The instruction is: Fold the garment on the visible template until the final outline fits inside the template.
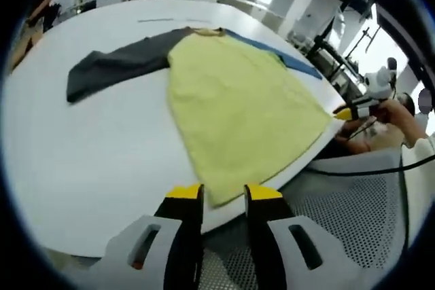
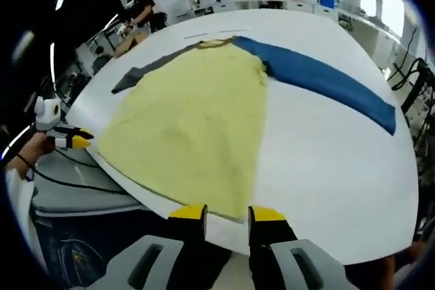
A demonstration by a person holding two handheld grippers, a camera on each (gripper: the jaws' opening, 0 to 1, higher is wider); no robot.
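Left gripper view looks across a white table [image 1: 88,161] on which the garment [image 1: 238,113] lies spread flat: a yellow body with 1 dark grey sleeve [image 1: 115,66] stretched out to the left of it and 1 blue sleeve [image 1: 292,59] running off to the right. The left gripper [image 1: 223,198] hovers just off the table's near edge, at the garment's hem corner; its 2 yellow-tipped jaws stand a little apart with nothing between them. To the right of the garment, past the table edge, the other gripper shows beside a mesh chair back [image 1: 353,202].

Right gripper view shows the same garment [image 2: 197,120] from the other side of its hem, grey sleeve [image 2: 149,69] to the left of the yellow body, blue sleeve [image 2: 326,83] to the right. The right gripper [image 2: 228,219] sits at the near table [image 2: 326,181] edge by the hem, jaws parted, gripping nothing. No template outline can be made out under the garment.
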